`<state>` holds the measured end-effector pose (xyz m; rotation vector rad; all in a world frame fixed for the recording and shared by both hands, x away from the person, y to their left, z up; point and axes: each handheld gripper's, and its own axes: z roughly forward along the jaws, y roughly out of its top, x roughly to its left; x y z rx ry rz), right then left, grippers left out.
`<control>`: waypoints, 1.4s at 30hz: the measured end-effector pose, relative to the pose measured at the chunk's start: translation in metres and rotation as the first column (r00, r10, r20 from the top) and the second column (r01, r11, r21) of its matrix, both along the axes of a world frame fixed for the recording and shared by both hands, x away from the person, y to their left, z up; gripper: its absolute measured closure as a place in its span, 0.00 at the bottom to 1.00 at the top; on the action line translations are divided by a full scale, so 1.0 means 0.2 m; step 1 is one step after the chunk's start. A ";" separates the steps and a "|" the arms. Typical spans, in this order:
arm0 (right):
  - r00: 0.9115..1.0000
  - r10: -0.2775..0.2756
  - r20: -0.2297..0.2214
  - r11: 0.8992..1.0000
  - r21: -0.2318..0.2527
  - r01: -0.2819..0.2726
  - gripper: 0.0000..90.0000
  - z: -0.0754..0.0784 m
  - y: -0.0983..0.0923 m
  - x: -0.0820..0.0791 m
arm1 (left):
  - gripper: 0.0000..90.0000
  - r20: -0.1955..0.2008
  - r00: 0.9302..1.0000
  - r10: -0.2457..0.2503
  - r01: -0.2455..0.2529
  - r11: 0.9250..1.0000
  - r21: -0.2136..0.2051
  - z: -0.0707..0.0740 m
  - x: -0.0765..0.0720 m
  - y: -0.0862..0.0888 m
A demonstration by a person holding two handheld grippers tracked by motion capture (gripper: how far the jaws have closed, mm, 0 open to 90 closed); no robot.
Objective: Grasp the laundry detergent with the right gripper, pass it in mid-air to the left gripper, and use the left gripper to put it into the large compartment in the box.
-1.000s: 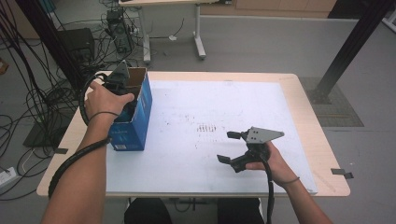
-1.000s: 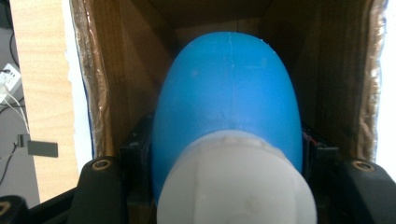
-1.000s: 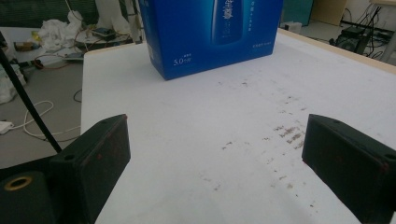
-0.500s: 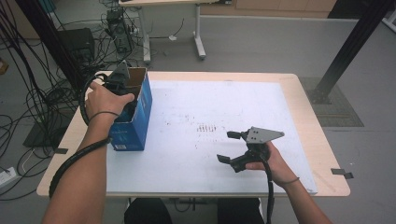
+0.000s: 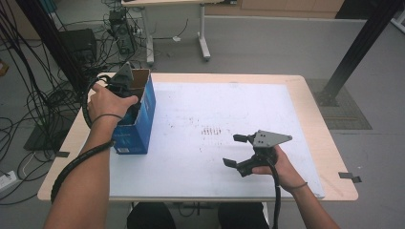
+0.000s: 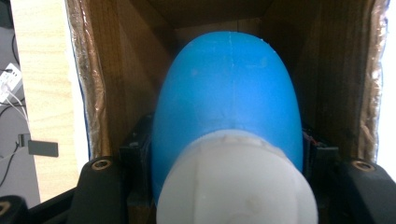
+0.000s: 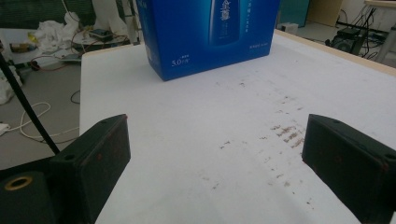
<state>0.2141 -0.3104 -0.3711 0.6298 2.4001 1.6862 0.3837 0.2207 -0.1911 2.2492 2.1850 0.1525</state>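
An open blue cardboard box [image 5: 138,121] stands upright at the table's left edge; in the right gripper view the blue box [image 7: 210,32] shows its printed side. My left gripper [image 5: 127,95] reaches down into the box's open top. In the left gripper view its jaws press on both sides of a blue bottle [image 6: 229,93] with a white cap [image 6: 236,182], inside the brown cardboard walls. My right gripper [image 5: 234,150] hovers low over the front right of the table, jaws wide apart, with nothing between them [image 7: 215,154].
A white sheet [image 5: 229,105] with small brown stains [image 5: 212,131] covers the wooden table. Cables and equipment lie on the floor at the left, another table's legs stand behind, and a black post rises at the far right.
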 end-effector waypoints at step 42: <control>1.000 -0.009 0.000 1.000 -0.006 0.009 0.09 0.01 -0.01 0.00 | 0.42 0.000 1.000 0.010 -0.010 1.000 -0.009 0.00 -0.01 0.02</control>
